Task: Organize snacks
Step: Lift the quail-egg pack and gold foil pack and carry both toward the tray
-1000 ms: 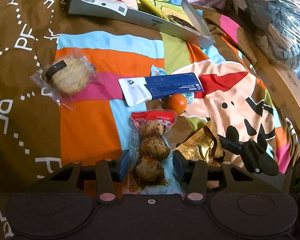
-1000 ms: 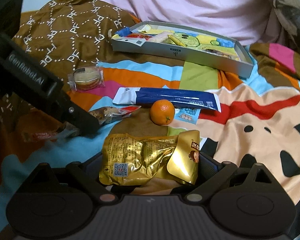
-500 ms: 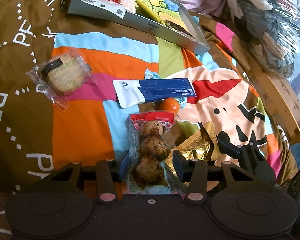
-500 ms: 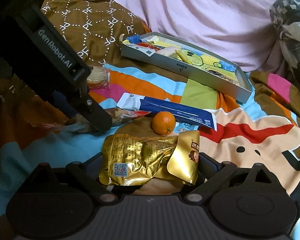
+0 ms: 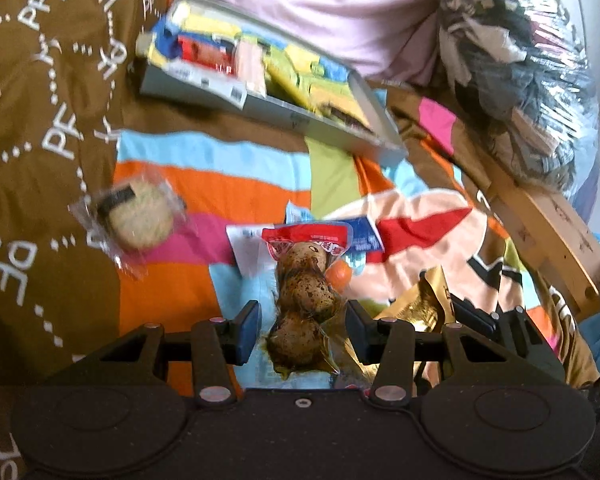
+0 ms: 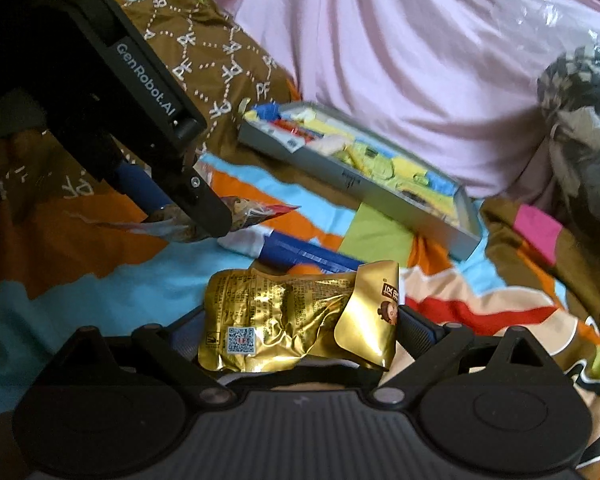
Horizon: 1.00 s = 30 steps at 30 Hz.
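My left gripper [image 5: 302, 330] is shut on a clear pack of speckled eggs with a red top [image 5: 306, 280] and holds it above the bedspread; the pack also shows in the right wrist view [image 6: 236, 212]. My right gripper [image 6: 296, 330] is shut on a gold foil snack pouch [image 6: 296, 316], lifted off the bed; it also shows in the left wrist view [image 5: 416, 308]. A grey tray [image 5: 260, 100] with several snacks lies at the back, also seen in the right wrist view [image 6: 352, 176].
On the bedspread lie a wrapped round biscuit [image 5: 140, 212], a blue and white long pack [image 6: 304, 256] and a small orange [image 5: 338, 274]. A pink cloth [image 6: 420, 60] lies behind the tray. A wooden rail [image 5: 540, 232] and a plastic bag [image 5: 520, 52] are at the right.
Both grippers have lifted their packs off the bedspread and moved toward the tray. The egg pack now hangs over the blue pack and orange. The view is blurred by motion.
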Each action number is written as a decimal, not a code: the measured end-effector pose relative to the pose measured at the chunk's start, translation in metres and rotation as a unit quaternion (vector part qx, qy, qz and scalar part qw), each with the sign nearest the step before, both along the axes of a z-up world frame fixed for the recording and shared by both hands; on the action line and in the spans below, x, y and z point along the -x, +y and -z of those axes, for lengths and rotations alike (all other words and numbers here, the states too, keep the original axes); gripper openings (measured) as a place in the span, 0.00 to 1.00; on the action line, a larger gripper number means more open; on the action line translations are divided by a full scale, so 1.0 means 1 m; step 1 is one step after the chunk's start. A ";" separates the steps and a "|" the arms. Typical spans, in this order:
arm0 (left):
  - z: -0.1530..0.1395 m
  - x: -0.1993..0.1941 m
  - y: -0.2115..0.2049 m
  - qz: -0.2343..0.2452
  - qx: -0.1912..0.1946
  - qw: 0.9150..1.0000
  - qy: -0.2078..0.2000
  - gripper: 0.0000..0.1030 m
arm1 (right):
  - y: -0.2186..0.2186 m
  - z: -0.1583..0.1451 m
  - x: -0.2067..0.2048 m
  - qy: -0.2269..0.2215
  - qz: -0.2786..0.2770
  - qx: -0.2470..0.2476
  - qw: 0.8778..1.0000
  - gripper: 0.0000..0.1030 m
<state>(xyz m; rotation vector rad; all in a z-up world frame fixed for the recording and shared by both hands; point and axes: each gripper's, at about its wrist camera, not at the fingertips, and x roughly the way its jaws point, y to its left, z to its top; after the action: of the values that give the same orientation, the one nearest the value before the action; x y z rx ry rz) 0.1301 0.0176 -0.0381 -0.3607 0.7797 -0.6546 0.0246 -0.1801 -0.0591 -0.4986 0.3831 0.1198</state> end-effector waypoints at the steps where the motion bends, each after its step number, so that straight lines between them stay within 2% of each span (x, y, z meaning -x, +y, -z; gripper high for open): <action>1: -0.002 0.000 0.001 -0.004 0.004 1.000 -0.005 0.47 | 0.000 -0.001 -0.001 -0.002 0.000 -0.001 1.000 0.95; 6: -0.006 -0.002 0.007 -0.026 0.022 0.999 -0.012 0.47 | -0.004 -0.008 -0.002 -0.014 -0.002 -0.003 1.000 0.95; 10: -0.017 -0.003 0.016 -0.064 0.044 0.996 -0.044 0.47 | -0.010 -0.017 -0.010 -0.016 -0.004 -0.012 1.000 0.95; 11: -0.021 -0.004 0.019 -0.074 0.053 0.994 -0.054 0.45 | -0.012 -0.020 -0.012 -0.018 -0.003 -0.016 1.000 0.95; 12: -0.025 -0.006 0.022 -0.085 0.062 0.992 -0.064 0.36 | -0.014 -0.024 -0.014 -0.021 -0.003 -0.021 1.000 0.95; 14: -0.032 -0.012 0.026 -0.098 0.071 0.990 -0.074 0.36 | -0.017 -0.030 -0.020 -0.023 -0.002 -0.026 0.999 0.95; 17: -0.029 -0.022 0.027 -0.102 0.068 0.991 -0.059 0.37 | -0.020 -0.036 -0.031 -0.020 0.003 -0.031 0.999 0.95; 18: -0.026 -0.025 0.027 -0.101 0.063 0.992 -0.049 0.40 | -0.021 -0.036 -0.033 -0.019 0.004 -0.032 0.999 0.95; 22: -0.010 -0.028 0.020 -0.077 0.011 0.997 -0.020 0.44 | -0.023 -0.033 -0.034 -0.009 0.006 -0.039 0.999 0.95; 25: -0.005 -0.026 0.005 -0.035 -0.042 0.998 -0.017 0.55 | -0.023 -0.029 -0.031 -0.010 0.006 -0.035 0.999 0.95; 27: -0.003 -0.022 -0.009 -0.001 -0.083 0.996 -0.029 0.64 | -0.023 -0.028 -0.030 -0.012 0.005 -0.031 0.999 0.95; 30: 0.004 -0.020 -0.029 0.032 -0.145 0.988 -0.041 0.68 | -0.025 -0.028 -0.028 -0.013 0.007 -0.028 0.999 0.95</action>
<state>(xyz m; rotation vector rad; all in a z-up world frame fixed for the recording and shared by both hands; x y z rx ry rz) 0.1500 -0.0114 -0.0420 -0.0425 0.7967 -0.6026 0.0531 -0.2046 -0.0309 -0.4412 0.3566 0.1093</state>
